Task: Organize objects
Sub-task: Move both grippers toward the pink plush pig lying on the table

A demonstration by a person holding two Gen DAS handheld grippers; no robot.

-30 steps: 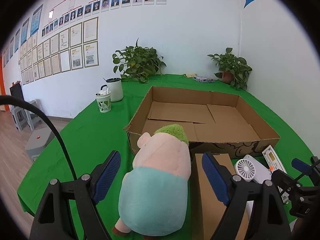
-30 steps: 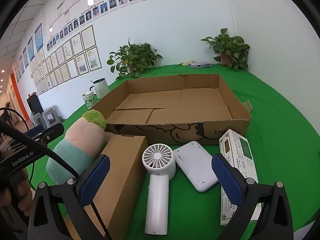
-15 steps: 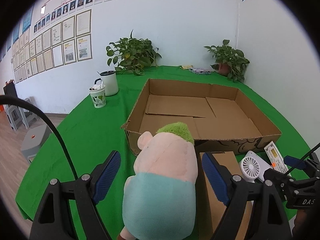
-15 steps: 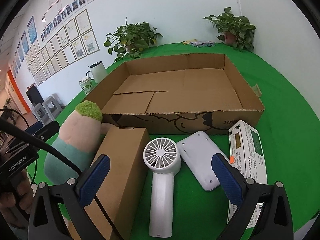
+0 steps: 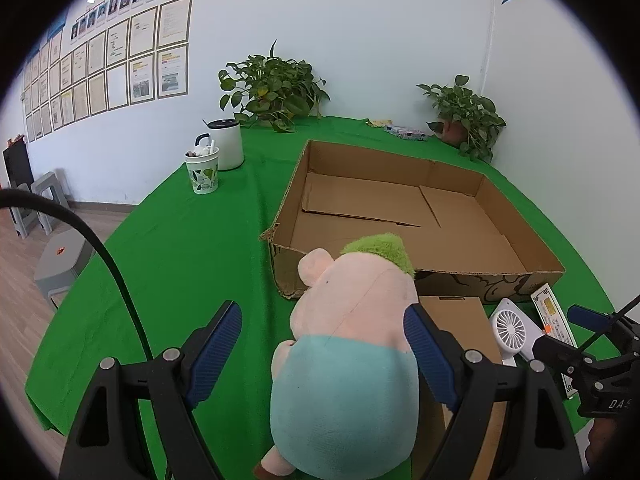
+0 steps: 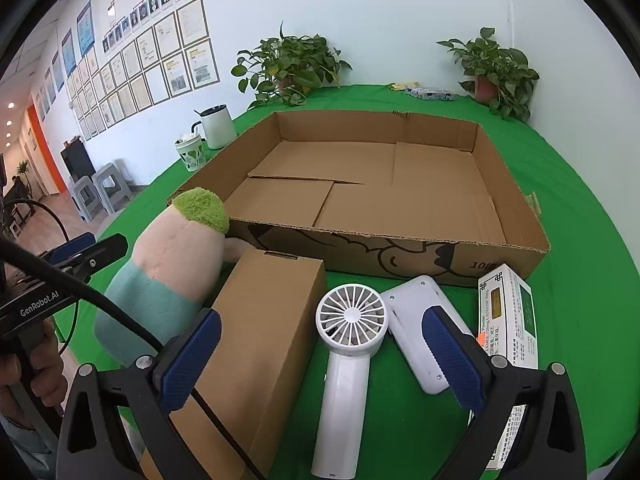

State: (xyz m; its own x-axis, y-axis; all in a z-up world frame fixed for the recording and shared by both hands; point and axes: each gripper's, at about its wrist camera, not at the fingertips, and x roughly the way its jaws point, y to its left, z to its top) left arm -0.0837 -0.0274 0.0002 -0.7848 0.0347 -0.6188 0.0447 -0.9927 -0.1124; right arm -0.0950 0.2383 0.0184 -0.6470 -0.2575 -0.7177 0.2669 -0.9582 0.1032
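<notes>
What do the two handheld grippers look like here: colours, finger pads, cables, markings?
Both the left gripper and right gripper have black angular frames, silver screws and ribbed blue pads. A black cable arcs beside the left one, whose body reads GenRobot.AI.

**An office corner set up for recording**

I'm standing in what is looking like an office. Framed certificates (image 5: 120, 68) are hanging in rows along the white wall (image 5: 360, 40), and above them staff portraits (image 6: 160, 4), joined by red lines like an organisation chart, are running toward the ceiling. Two potted plants (image 5: 272, 88) are sitting at the back of a table draped in bright green cloth (image 5: 180, 248), beside a white kettle (image 5: 226, 144) and a paper cup (image 5: 202, 174). Grey plastic stools (image 6: 96, 192) are waiting on wood-look flooring (image 5: 24, 280). Down the corridor (image 6: 24, 160), ceiling lights are glowing past an orange pillar (image 6: 42, 148).
</notes>
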